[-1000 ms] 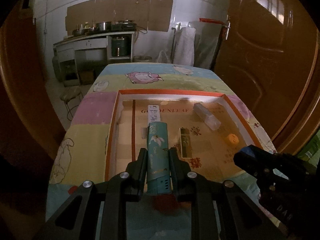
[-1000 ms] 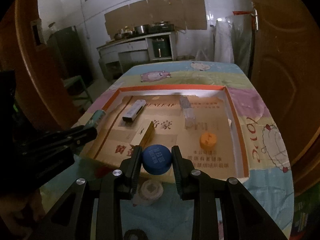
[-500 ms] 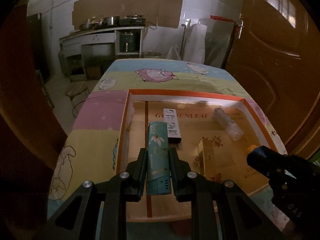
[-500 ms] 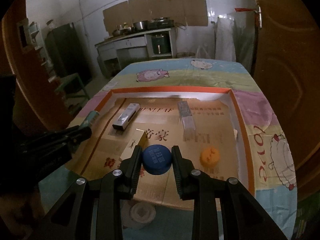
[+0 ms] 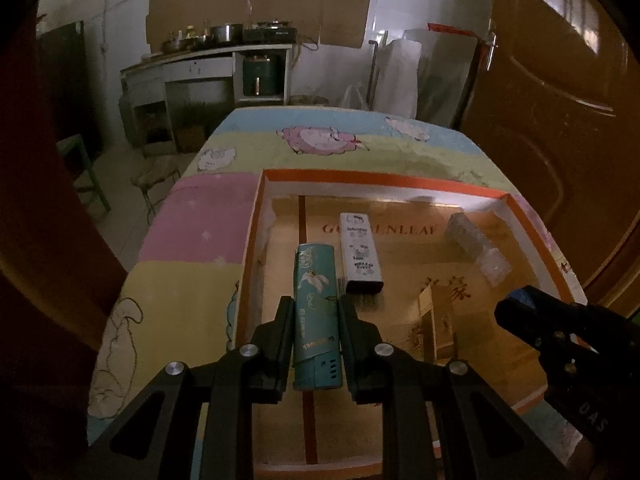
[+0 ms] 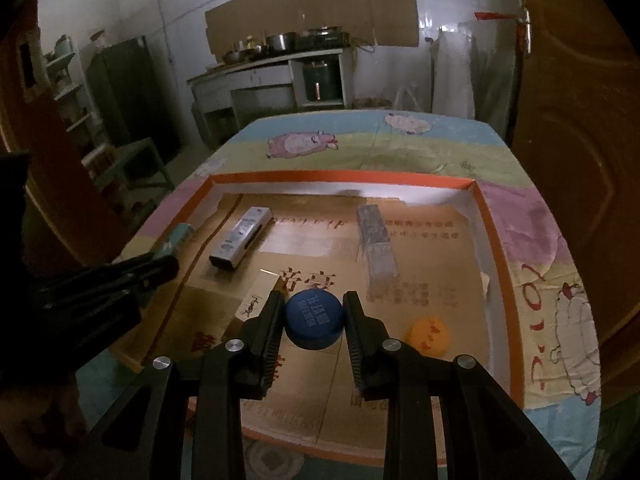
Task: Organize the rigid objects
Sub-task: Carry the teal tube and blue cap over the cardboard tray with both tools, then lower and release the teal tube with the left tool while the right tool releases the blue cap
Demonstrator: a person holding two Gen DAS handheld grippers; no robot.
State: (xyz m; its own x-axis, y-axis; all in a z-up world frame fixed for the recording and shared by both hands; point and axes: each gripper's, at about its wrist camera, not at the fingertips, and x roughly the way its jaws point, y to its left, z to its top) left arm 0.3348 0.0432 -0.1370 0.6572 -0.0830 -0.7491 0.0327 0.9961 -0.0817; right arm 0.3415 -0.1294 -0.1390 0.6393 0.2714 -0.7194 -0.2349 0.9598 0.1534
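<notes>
Resting between left gripper (image 5: 314,320) fingers: teal box (image 5: 316,316)

Home kitchen: pots (image 5: 224,34) crowd the counter (image 5: 208,56) behind.

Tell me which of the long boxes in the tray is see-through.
The clear plastic box near the tray's far wall, right of centre. The silver printed box on the left is opaque.

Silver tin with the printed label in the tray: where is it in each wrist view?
Left wrist: silver tin lies centre, just right of the teal box held by the left gripper.
Right wrist: upper left, lying diagonally.
Shared landmark: tray's orange far rim.
</notes>
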